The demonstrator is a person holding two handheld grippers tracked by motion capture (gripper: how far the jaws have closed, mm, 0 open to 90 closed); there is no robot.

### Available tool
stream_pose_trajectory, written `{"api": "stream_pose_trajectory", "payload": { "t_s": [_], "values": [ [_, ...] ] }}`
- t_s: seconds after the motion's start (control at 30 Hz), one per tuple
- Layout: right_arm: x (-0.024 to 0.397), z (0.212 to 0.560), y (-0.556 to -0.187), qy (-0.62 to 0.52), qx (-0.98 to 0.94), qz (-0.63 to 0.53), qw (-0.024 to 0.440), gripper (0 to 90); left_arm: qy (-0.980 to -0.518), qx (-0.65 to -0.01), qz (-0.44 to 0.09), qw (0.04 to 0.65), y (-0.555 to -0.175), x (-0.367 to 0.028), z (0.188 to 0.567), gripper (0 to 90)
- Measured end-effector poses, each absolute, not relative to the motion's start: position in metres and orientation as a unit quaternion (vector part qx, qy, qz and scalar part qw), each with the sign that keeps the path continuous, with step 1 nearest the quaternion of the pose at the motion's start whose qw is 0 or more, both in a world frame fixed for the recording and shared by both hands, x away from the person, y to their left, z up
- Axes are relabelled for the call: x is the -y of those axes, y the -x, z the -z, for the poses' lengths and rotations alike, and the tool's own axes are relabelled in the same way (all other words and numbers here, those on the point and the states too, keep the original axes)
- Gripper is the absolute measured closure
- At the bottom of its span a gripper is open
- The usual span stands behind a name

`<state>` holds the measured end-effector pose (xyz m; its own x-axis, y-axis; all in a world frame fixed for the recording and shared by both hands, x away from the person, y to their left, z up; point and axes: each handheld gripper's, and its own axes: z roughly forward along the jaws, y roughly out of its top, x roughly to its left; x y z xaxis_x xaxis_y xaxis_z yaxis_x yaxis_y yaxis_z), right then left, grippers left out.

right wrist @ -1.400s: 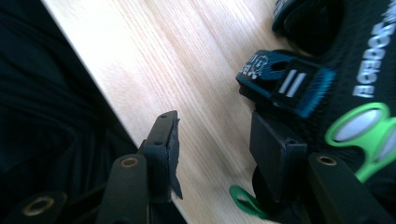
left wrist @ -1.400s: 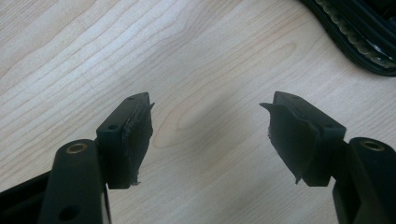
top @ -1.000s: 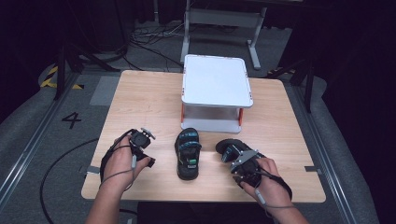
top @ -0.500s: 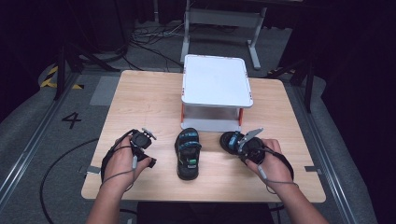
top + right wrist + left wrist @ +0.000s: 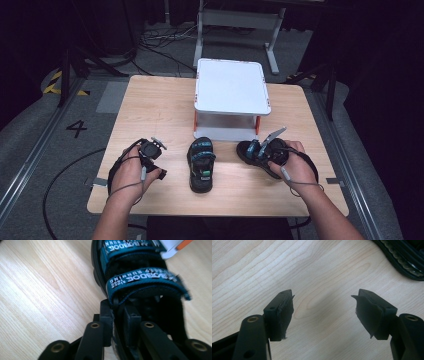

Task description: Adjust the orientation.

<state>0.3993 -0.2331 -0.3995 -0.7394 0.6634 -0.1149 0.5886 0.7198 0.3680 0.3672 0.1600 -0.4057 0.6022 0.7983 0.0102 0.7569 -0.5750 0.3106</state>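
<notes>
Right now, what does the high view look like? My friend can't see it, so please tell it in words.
A person's right claw is closing on the side of a black sandal with teal straps on a wooden table. The left claw rests open on the table, holding nothing. A matching sandal lies between the hands, in front of a small white shelf.

- A light wooden table [image 5: 150, 105] stands on grey carpet floor [image 5: 30, 135].
- A number 4 [image 5: 76, 128] is marked on the floor left of the table.
- Black-and-yellow hazard tape [image 5: 52, 85] lies farther back.
- Loose cables [image 5: 160, 47] and a grey metal frame [image 5: 235, 20] sit behind, in dim surroundings.
</notes>
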Motion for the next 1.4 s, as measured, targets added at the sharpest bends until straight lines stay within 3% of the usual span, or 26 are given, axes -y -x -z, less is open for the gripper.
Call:
{"api": "stream_pose_trajectory", "payload": {
  "t_s": [0.3,0.5,0.6,0.73,0.9,1.1,1.17,1.23,1.3,1.33,1.37,1.4],
  "values": [
    [0.178,0.388,-0.397,-0.332,-0.92,-0.198,0.059,80.8,-0.883,-0.44,-0.079,0.144,-0.366,-0.163,0.404,30.9],
    [0.139,0.397,-0.396,-0.325,-0.925,-0.188,0.058,71.6,-0.881,-0.441,-0.08,0.148,-0.365,-0.166,0.403,31.0],
    [0.142,0.394,-0.392,-0.323,-0.924,-0.191,0.067,59.6,-0.883,-0.439,-0.079,0.147,-0.366,-0.166,0.404,30.9],
    [0.16,0.378,-0.379,-0.327,-0.915,-0.227,0.065,50.0,-0.883,-0.438,-0.079,0.145,-0.366,-0.164,0.404,30.7],
    [0.188,0.354,-0.359,-0.312,-0.912,-0.247,0.097,49.4,-0.884,-0.439,-0.081,0.142,-0.366,-0.16,0.404,30.7],
    [0.194,0.354,-0.352,-0.289,-0.926,-0.221,0.099,44.5,-0.886,-0.436,-0.077,0.14,-0.366,-0.155,0.405,30.5],
    [0.185,0.366,-0.357,-0.264,-0.941,-0.196,0.079,48.3,-0.887,-0.433,-0.078,0.138,-0.366,-0.155,0.406,30.4],
    [0.18,0.372,-0.36,-0.252,-0.948,-0.181,0.07,58.5,-0.887,-0.433,-0.077,0.139,-0.366,-0.155,0.405,30.4],
    [0.179,0.373,-0.361,-0.248,-0.95,-0.177,0.066,60.7,-0.886,-0.435,-0.078,0.14,-0.366,-0.155,0.406,30.4],
    [0.175,0.37,-0.361,-0.248,-0.95,-0.179,0.064,79.0,-0.886,-0.435,-0.077,0.14,-0.367,-0.156,0.406,30.4],
    [0.174,0.368,-0.36,-0.246,-0.949,-0.187,0.054,85.8,-0.886,-0.436,-0.076,0.139,-0.367,-0.156,0.407,30.4],
    [0.173,0.366,-0.36,-0.242,-0.95,-0.192,0.046,86.2,-0.886,-0.436,-0.077,0.138,-0.367,-0.155,0.407,30.3]
  ]
}}
